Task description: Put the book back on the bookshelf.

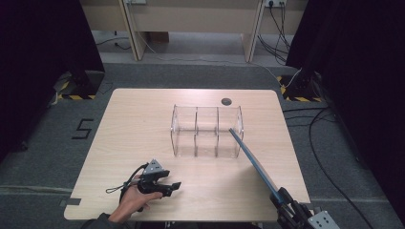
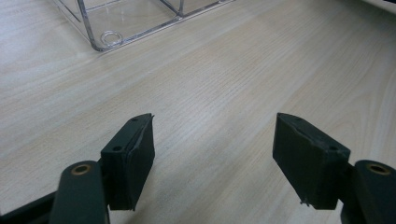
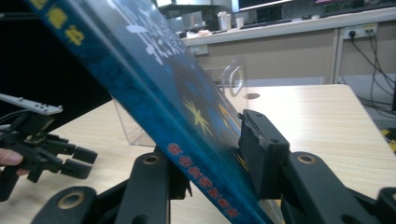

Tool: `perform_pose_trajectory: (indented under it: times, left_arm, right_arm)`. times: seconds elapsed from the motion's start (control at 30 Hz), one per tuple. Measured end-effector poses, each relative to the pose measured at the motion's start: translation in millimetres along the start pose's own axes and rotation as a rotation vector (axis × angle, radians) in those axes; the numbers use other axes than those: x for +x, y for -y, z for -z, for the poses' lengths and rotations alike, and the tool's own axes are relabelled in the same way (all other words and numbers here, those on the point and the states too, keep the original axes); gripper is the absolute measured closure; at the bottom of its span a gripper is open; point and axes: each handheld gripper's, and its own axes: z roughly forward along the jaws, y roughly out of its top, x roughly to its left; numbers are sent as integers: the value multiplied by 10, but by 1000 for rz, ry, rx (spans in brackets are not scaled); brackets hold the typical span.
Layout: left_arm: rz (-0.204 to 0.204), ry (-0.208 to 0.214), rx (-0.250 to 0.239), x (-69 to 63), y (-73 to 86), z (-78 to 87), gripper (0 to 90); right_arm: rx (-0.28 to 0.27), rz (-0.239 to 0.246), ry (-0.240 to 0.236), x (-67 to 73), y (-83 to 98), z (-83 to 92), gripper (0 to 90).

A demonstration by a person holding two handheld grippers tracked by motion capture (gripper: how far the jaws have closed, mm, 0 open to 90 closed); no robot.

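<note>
One blue book clamped in right gripper jaws, frame's lower right; steer its far edge squarely into clear acrylic organizer at centre. Left gripper, lower left, jaws apart, empty.

We noted that the table had a pale wood-grain top with a smooth, faintly satin finish. The three-compartment organiser was clear, glossy plastic with polished edges. The blue book carried a glossy printed paper cover that caught the light. The right gripper and the left gripper were matt black plastic with brass-coloured metal pivot bushes; the left gripper's pads looked like dull rubber, slightly rough at the edges. The floor was matt grey carpet.
</note>
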Motion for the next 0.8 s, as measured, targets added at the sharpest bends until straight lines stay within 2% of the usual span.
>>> perform_pose_trajectory:
  times: [0.2,0.33,0.37,0.4,0.57,0.67,0.7,0.73,0.8]
  left_arm:
    - [-3,-6,-1,19,-2,9,297]
    - [-10,-7,3,17,-2,3,297]
    - [-18,-9,10,9,0,-7,298]
    - [-36,-6,22,-9,6,-18,297]
    - [-52,-7,24,-22,6,-24,297]
    - [-51,-10,32,-17,13,-27,296]
    - [-51,-10,32,-17,13,-27,293]
    - [-56,-8,39,-22,15,-33,285]
    - [-81,-12,68,-39,29,-49,277]
  right_arm:
    - [-20,-35,32,-65,-13,38,678]
    - [-23,-52,30,-102,-28,46,684]
    - [-23,-48,33,-118,-37,49,695]
    - [-21,-2,61,-132,-50,55,729]
    - [-24,6,81,-201,-59,67,751]
    - [-20,50,96,-219,-76,70,763]
    - [-20,50,96,-219,-76,70,763]
    - [-18,64,102,-224,-81,71,765]
    - [-21,59,106,-228,-81,71,765]
